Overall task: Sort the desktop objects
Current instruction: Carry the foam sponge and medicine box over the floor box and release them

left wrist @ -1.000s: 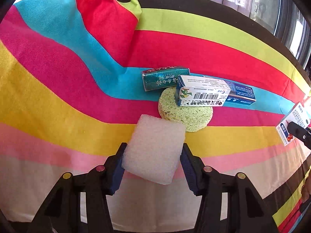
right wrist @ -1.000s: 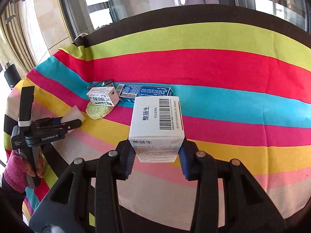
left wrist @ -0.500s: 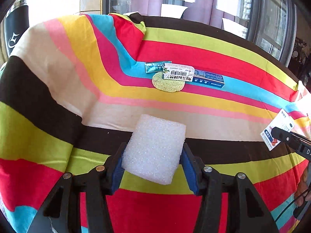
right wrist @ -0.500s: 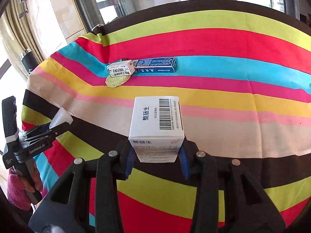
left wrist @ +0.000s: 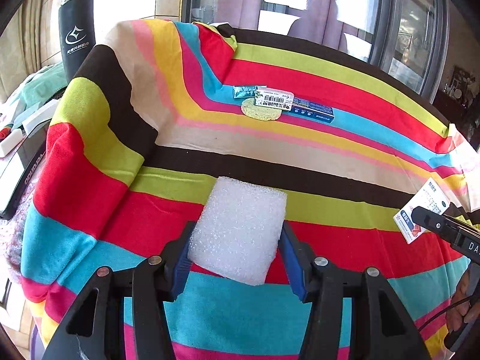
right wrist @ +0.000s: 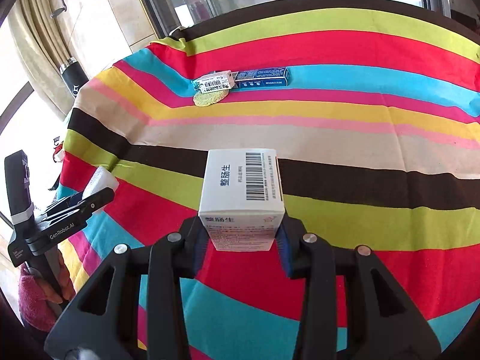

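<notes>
The left gripper (left wrist: 237, 250) pinched a foam block (left wrist: 238, 229) and the right gripper (right wrist: 241, 241) a white box (right wrist: 241, 192) (both firmly clamped), so each ought to be set down gently, apart from the other.

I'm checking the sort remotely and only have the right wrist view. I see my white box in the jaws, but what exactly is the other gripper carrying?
Observer: The left gripper is shut on a white foam block, pinched on both sides by the blue pads.
Operator: Is anything beside the table on that side?
Observer: Yes, all of a dark flask with a white logo stands past the striped cloth; your view shows only part of it.
Operator: Anything else there?
Observer: Below the flask, off the cloth's edge, lie some white items I can't identify.
</notes>
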Demonstrator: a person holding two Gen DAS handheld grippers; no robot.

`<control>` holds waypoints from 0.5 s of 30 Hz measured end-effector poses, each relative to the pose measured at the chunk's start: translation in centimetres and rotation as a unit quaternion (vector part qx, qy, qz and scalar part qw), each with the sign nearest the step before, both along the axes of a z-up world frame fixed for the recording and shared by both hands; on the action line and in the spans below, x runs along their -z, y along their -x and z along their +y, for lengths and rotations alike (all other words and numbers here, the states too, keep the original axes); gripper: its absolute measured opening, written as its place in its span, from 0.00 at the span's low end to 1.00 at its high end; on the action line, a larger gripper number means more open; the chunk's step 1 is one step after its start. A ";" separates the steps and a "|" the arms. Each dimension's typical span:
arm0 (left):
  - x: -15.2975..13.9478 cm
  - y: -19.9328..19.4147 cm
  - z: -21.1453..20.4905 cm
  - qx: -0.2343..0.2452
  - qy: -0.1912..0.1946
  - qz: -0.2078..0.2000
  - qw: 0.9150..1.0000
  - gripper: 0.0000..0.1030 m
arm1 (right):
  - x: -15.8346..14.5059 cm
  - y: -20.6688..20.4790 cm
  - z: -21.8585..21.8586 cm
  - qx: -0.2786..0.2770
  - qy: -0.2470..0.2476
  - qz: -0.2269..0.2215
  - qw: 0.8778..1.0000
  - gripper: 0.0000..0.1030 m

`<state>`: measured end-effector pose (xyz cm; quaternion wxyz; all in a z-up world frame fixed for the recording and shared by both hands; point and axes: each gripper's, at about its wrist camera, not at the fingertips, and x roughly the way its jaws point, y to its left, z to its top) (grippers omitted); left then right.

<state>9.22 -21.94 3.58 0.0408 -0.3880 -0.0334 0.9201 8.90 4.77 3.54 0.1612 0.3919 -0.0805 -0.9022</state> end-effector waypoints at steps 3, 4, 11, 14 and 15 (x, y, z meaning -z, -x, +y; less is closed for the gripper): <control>0.3 -1.2 -0.2 -0.002 0.000 -0.004 1.000 0.52 | 0.1 -1.1 -0.9 -0.016 0.001 -0.003 1.000 0.41; 0.4 -1.6 -0.3 -0.004 0.000 -0.005 1.000 0.52 | 0.2 -1.5 -1.2 -0.021 0.001 -0.005 1.000 0.41; 0.0 -4.0 -1.5 -0.017 0.004 -0.003 1.000 0.52 | 0.0 -3.9 -3.6 -0.056 0.002 -0.006 0.998 0.41; 0.0 -5.1 -2.5 -0.029 0.001 0.000 1.000 0.52 | -0.4 -5.0 -4.9 -0.074 0.001 -0.001 0.997 0.41; 0.0 -5.5 -2.8 -0.032 0.001 0.002 0.999 0.52 | -0.6 -5.4 -5.4 -0.081 0.001 0.001 0.997 0.41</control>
